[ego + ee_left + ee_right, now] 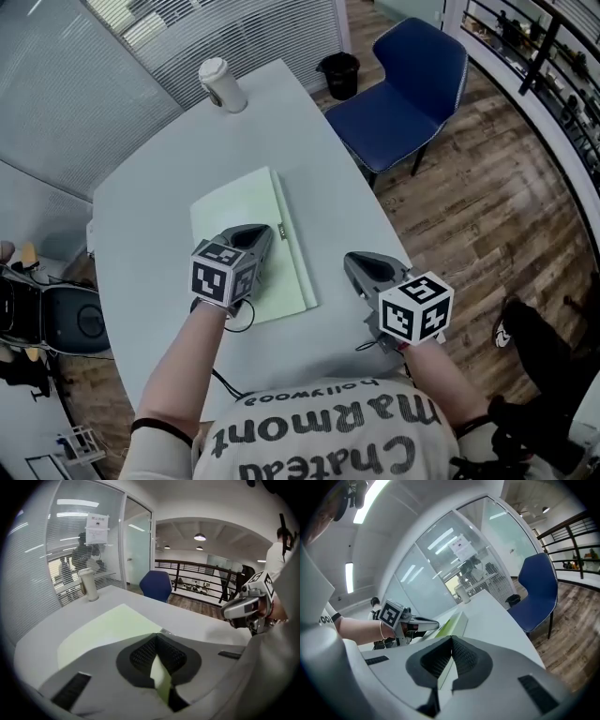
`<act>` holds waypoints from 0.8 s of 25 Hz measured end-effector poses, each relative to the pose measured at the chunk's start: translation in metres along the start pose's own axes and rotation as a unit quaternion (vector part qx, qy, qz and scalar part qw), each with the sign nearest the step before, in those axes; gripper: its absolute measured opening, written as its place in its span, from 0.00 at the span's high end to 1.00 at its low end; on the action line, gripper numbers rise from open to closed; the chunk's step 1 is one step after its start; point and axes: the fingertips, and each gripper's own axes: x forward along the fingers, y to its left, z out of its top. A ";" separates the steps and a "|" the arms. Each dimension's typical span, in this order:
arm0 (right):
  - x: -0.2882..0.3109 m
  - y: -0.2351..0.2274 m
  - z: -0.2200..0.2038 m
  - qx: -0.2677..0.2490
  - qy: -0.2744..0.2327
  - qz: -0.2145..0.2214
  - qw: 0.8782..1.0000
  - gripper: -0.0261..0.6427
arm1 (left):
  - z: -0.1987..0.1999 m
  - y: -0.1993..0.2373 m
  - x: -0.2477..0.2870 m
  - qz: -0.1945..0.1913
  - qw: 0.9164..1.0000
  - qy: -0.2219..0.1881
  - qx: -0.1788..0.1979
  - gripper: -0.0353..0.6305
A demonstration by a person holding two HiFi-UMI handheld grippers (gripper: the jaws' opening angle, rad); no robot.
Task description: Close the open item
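Head view, pale green folder (pixel 251 246), flat, closed

Bright even ceiling light, soft shadows, sharp focus (gripper views fisheye-warped, dark-cornered)

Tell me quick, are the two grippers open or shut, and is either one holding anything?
Left gripper: shut, holding nothing, above the green folder.
Right gripper: shut, holding nothing.
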 end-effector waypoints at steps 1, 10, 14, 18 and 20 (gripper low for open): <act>0.000 -0.002 -0.001 0.001 0.000 -0.001 1.000 0.96 | 0.000 -0.002 0.004 -0.002 1.000 0.005 0.008 0.96; -0.007 -0.011 -0.009 0.012 0.000 -0.008 1.000 0.96 | -0.009 -0.016 0.024 -0.017 0.998 0.041 0.043 0.96; -0.012 -0.016 -0.012 0.014 -0.001 -0.012 1.000 0.96 | -0.014 -0.024 0.029 -0.020 0.996 0.056 0.066 0.96; -0.013 -0.017 -0.016 0.017 0.000 -0.012 1.000 0.96 | -0.015 -0.031 0.032 -0.027 0.993 0.066 0.090 0.96; -0.012 -0.018 -0.018 0.017 0.003 -0.011 1.000 0.96 | -0.016 -0.032 0.035 -0.031 0.991 0.076 0.104 0.95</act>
